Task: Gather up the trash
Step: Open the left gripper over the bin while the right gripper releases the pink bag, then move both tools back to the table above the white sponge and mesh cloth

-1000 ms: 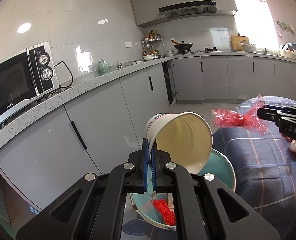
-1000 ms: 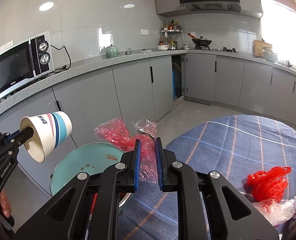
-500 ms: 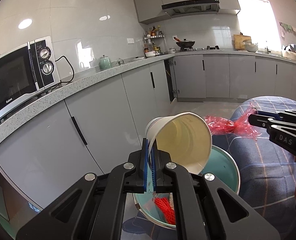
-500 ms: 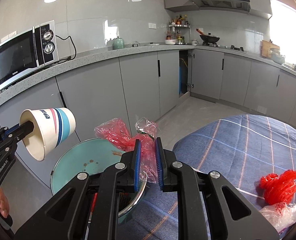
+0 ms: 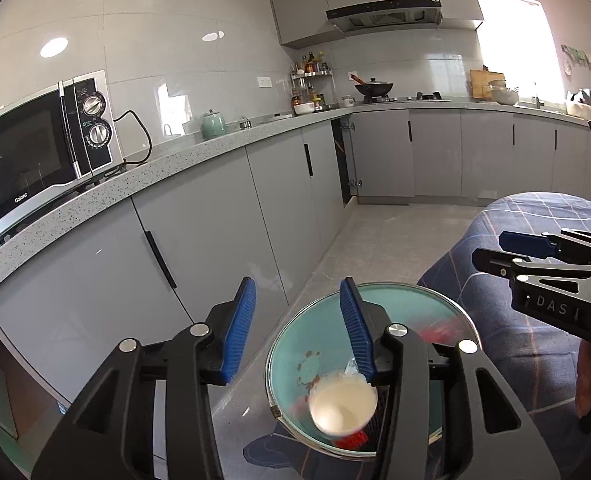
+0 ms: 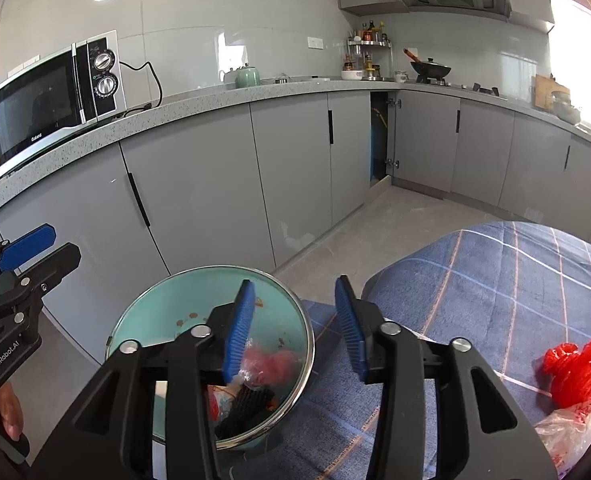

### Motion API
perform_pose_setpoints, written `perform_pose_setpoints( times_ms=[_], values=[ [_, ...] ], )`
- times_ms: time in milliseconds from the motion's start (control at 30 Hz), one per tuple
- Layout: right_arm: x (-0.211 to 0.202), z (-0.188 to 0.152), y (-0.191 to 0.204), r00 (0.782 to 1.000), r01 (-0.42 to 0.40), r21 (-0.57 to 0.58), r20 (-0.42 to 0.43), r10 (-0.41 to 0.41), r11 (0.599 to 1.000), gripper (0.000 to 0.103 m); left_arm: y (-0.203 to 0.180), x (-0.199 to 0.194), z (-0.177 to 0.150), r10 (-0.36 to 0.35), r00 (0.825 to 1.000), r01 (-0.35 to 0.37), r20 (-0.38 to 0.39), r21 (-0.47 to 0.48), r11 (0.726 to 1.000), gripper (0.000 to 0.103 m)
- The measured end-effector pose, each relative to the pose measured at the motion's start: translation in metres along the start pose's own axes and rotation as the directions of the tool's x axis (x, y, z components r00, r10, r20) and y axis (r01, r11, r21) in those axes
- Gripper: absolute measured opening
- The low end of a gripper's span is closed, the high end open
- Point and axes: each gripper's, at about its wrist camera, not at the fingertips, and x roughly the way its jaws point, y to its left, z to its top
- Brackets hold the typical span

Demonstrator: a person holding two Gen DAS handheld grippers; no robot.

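A teal trash bin [image 5: 323, 332] with a metal rim stands on the floor beside a blue plaid-covered table [image 6: 495, 280]. My left gripper [image 5: 299, 326] is open and empty above the bin; a white paper cup [image 5: 343, 404] lies inside it. My right gripper [image 6: 293, 330] is open and empty over the bin's [image 6: 167, 312] right edge; a red plastic bag [image 6: 267, 364] lies in the bin among other trash. A red mesh net [image 6: 575, 368] and a clear plastic bag [image 6: 571, 432] lie on the table at the right.
Grey kitchen cabinets [image 5: 223, 232] and a speckled counter with a microwave [image 5: 35, 156] run along the left and back. Tiled floor [image 5: 391, 236] lies between the cabinets and the table. The right gripper's body [image 5: 551, 276] shows at the right of the left wrist view.
Both grippers opened. The paper cup dropped from the left gripper into the bin, and the red plastic bag dropped from the right gripper into the bin.
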Motion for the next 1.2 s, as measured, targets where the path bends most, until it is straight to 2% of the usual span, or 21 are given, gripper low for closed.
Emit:
perform_pose_setpoints(
  times_ms=[200,467,767,1000,1200],
  values=[
    [-0.006,-0.002,-0.002,1.0,0.015,0.014,-0.003,-0.015,1.0,0.043,0.001,0.0,-0.001,0.002,1.0,-0.002,-0.004,-0.004,1.0,0.048],
    [-0.03,-0.006,-0.014,0.998,0.066,0.026,0.002,-0.066,0.997,0.047,-0.009,-0.006,-0.001,-0.01,1.0,0.01,-0.001,0.005,1.0,0.056],
    [-0.099,-0.021,-0.049,0.988,0.148,0.052,0.031,-0.15,0.988,0.054,-0.057,-0.025,-0.001,-0.088,0.996,0.087,0.014,0.086,0.992,0.06],
    [-0.154,-0.048,-0.093,0.968,0.244,0.094,0.032,-0.247,0.965,0.058,-0.115,-0.047,-0.006,-0.181,0.983,0.175,0.018,0.178,0.968,0.065],
    [-0.203,-0.088,-0.142,0.924,0.378,0.152,-0.006,-0.381,0.913,0.062,-0.159,-0.067,-0.008,-0.252,0.967,0.241,0.026,0.211,0.947,0.071]
  ],
)
